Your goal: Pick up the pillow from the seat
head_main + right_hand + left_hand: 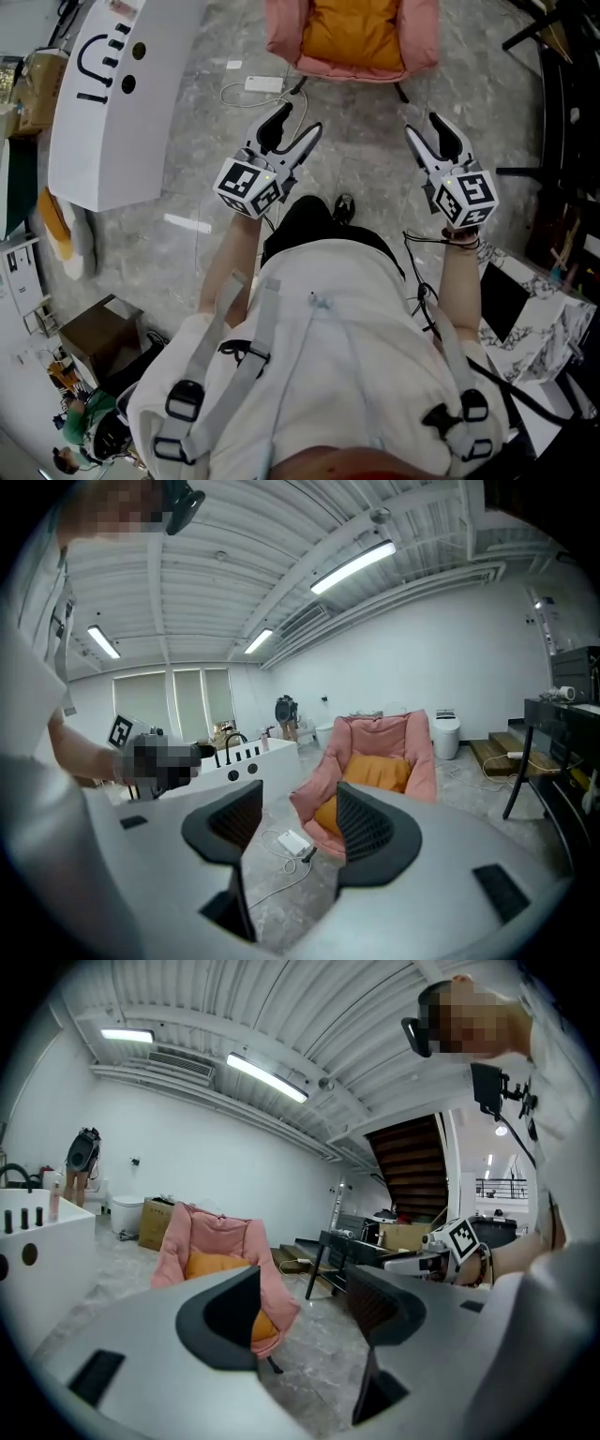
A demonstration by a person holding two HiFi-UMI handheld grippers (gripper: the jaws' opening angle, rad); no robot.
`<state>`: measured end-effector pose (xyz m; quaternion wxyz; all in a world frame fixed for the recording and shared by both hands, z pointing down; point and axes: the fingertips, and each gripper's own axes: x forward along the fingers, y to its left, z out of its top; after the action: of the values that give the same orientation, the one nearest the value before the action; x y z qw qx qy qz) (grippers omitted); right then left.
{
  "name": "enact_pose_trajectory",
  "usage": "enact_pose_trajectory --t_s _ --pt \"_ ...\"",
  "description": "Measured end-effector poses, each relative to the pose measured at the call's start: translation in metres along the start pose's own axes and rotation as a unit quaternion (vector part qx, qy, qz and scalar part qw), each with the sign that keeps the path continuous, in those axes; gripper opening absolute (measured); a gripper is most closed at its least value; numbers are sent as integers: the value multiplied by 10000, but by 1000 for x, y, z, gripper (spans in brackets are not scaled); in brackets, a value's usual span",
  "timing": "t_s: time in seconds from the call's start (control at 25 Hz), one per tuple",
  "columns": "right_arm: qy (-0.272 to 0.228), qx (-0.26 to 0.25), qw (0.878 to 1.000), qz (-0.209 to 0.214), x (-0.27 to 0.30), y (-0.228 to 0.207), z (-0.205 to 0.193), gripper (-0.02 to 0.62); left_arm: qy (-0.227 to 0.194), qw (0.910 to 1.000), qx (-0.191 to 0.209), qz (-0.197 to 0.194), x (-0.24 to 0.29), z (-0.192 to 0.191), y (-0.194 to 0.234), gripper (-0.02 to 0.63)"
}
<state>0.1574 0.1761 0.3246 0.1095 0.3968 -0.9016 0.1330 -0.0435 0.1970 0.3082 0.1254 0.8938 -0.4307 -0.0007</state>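
An orange pillow [354,33] lies on the seat of a pink padded chair [424,42] at the top of the head view, some way ahead of me. The pillow [217,1267] also shows in the left gripper view, partly behind a jaw, and the pillow [375,773] sits between the jaws' sightline in the right gripper view. My left gripper [298,131] and right gripper [424,133] are held up in the air, well short of the chair. Both stand open with nothing between the jaws.
A white counter with dark slots [112,94] stands at the left. A white power strip [262,84] and its cable lie on the marble floor before the chair. Dark furniture frames [553,112] stand at the right, a marbled box [539,323] beside me.
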Motion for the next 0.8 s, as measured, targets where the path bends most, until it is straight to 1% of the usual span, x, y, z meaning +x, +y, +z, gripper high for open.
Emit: enact_pose_trajectory --t_s 0.16,0.28,0.4,0.64,0.8 --pt "-4 63 10000 8 4 -8 -1 254 66 9999 89 -31 9 -1 2 312" --pt "45 113 9999 23 11 -11 -3 263 128 9999 84 -27 13 -4 8 325" --pt "36 127 9999 32 24 -17 3 272 100 9998 25 -191 25 1 16 339" --pt "132 241 9996 20 53 -29 6 306 241 9989 -30 -394 51 3 41 376" --pt "158 316 9994 -52 73 -45 12 331 364 9978 -74 -543 69 4 56 405"
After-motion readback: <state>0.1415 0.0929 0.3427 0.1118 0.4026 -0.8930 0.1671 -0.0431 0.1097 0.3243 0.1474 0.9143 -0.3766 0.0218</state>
